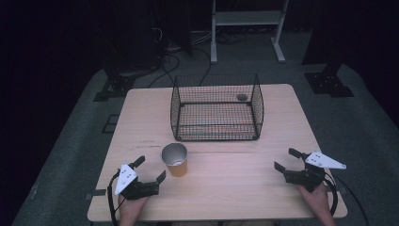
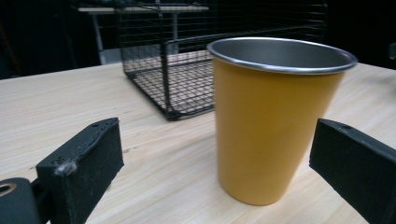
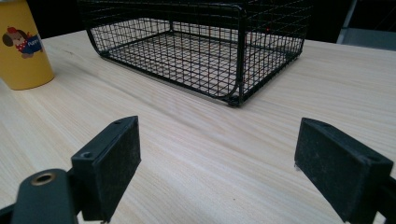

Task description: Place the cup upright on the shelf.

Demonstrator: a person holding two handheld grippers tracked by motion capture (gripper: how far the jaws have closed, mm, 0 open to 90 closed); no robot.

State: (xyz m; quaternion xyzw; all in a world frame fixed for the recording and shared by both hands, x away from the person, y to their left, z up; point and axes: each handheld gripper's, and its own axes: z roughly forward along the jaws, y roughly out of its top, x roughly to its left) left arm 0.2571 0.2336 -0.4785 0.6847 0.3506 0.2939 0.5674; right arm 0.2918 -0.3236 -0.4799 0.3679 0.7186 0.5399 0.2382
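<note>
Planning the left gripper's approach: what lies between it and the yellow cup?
Nothing: in the high view, bare table separates the left gripper from the cup.

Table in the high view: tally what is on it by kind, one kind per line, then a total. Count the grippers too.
Yellow metal cups: 1
Black wire baskets: 1
Hand-held grippers: 2, the left gripper and the right gripper, both with jaws apart
Total: 4
</note>
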